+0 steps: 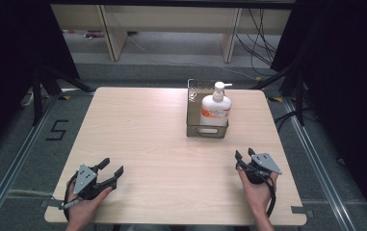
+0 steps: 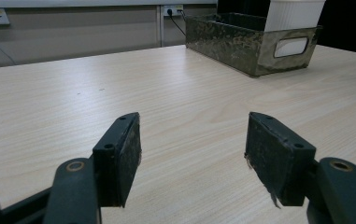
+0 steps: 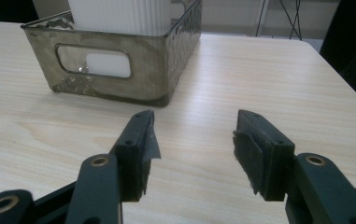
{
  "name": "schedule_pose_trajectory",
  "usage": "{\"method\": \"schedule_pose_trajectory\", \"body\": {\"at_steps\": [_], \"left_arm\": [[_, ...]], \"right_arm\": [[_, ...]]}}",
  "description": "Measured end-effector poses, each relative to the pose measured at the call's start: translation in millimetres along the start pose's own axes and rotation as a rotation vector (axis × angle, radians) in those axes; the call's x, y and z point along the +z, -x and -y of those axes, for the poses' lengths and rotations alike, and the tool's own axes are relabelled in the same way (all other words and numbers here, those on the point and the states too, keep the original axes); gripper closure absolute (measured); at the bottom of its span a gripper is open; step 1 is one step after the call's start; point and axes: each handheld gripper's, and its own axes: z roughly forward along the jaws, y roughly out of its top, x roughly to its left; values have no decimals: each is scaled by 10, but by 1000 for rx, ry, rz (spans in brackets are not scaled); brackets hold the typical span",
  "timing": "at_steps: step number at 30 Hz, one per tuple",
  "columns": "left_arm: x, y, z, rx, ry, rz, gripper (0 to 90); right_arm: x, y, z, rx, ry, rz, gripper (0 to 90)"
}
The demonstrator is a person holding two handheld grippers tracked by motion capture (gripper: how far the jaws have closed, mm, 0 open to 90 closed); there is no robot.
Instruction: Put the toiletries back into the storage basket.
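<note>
Where the pump bottle (image 1: 215, 107) stands upright in the near end of the dark bin (image 1: 192, 126), its orange label is too small to read. A "5" is marked on the floor (image 1: 56, 130) left of the table (image 1: 152, 139). The gripper views cut off the bottle's top. The left gripper (image 1: 111, 173) and right gripper (image 1: 244, 155) rest spread and empty near the front edge, with bare tabletop ahead of each; the bin sits just ahead of the right gripper.

Matt wood-grain table (image 1: 162, 144); glossy smoky translucent bin (image 3: 166, 70)
</note>
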Motion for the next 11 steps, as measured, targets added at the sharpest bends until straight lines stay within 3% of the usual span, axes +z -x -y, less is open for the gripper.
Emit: {"method": "schedule_pose_trajectory", "body": {"at_steps": [2, 4, 6, 7, 11], "left_arm": [[5, -1, 2, 3, 4, 5, 354], [1, -5, 1, 9, -1, 6, 354], [1, -6, 1, 9, -1, 6, 353], [2, -6, 1, 7, 0, 6, 353], [7, -5, 1, 1, -1, 4, 353]], "right_arm": [[-16, -15, 9, 12, -18, -5, 484], [-9, -3, 16, -17, -10, 8, 484], [-19, -14, 22, 6, -7, 4, 483], [-24, -4, 22, -10, -5, 8, 482], [-32, -31, 41, 37, -4, 2, 482]]}}
